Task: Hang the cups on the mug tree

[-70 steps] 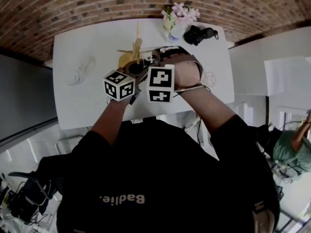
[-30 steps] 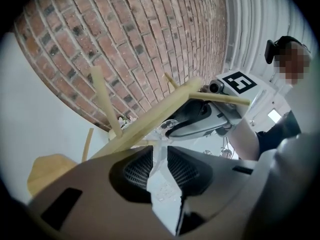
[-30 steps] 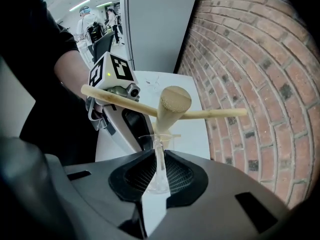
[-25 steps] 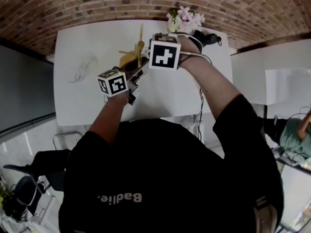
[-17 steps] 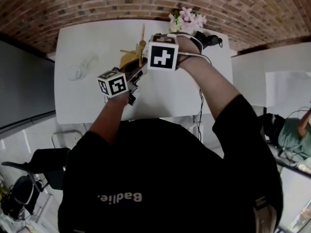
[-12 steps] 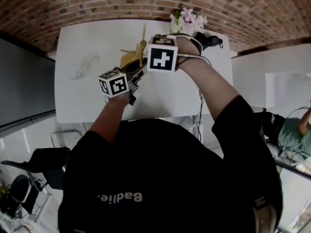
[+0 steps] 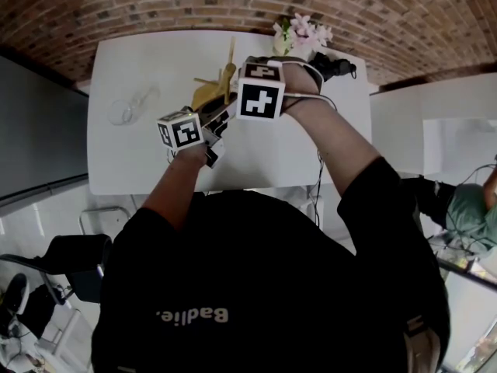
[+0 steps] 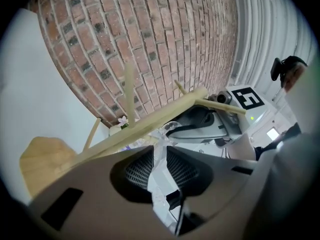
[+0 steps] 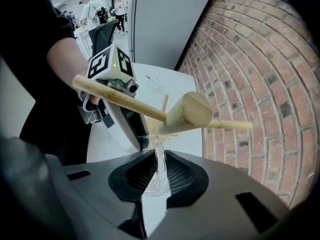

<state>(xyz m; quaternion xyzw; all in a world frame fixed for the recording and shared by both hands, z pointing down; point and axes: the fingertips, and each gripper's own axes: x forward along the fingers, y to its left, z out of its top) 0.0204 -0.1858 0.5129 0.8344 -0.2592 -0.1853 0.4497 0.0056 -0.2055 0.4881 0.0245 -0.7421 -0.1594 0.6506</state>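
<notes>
A wooden mug tree [image 7: 225, 74] stands at the middle of the white table [image 7: 140, 162]. Both grippers meet beside it on one clear glass cup [image 9: 158, 143]. My right gripper [image 9: 159, 156] points steeply down, shut on the cup's thin glass wall, just under the tree's post [image 9: 192, 111] and pegs. My left gripper [image 8: 160, 149] comes in level below the post [image 8: 150, 121]. Its jaws have just been closing, then eased a little, and its pads press on the glass [image 8: 169, 128]. A second clear cup [image 7: 126, 113] lies on its side at the table's left.
A vase of pink flowers [image 7: 299, 33] and a black object [image 7: 335, 64] stand at the table's far right edge. A brick wall [image 8: 150, 44] runs behind the table. People [image 9: 87, 4] are in the room behind.
Since the oldest frame my right gripper has moved away from me, from beside the left gripper to the mug tree. Over the last second both hands stay almost still.
</notes>
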